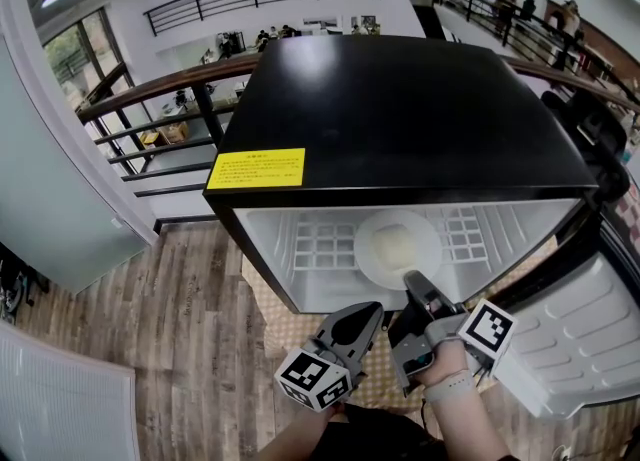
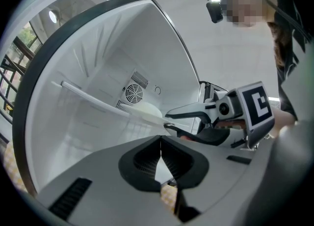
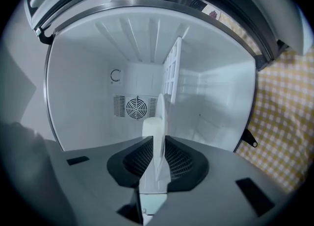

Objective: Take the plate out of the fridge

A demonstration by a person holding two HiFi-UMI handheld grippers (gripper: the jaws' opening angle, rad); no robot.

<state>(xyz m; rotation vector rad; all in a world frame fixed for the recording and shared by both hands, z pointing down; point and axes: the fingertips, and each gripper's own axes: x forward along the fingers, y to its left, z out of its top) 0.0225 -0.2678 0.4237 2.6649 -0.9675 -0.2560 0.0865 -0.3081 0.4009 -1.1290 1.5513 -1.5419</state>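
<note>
A white plate (image 1: 398, 247) lies on the wire shelf (image 1: 320, 244) inside the open black fridge (image 1: 400, 119). My right gripper (image 1: 412, 279) reaches into the fridge and is shut on the plate's near rim. In the right gripper view the plate (image 3: 159, 122) stands edge-on between the pads of that gripper (image 3: 159, 156). The left gripper view shows the right gripper (image 2: 169, 122) clamping the plate (image 2: 147, 110) at the shelf's front. My left gripper (image 1: 365, 314) hangs just outside the fridge, left of the right one. Its jaws (image 2: 160, 144) are shut with nothing between them.
The fridge door (image 1: 590, 339) stands swung open at the right. A fan vent (image 3: 136, 107) sits on the back wall. A yellow checkered mat (image 3: 284, 122) lies under the fridge on the wooden floor (image 1: 150, 319). A railing (image 1: 150, 99) runs behind.
</note>
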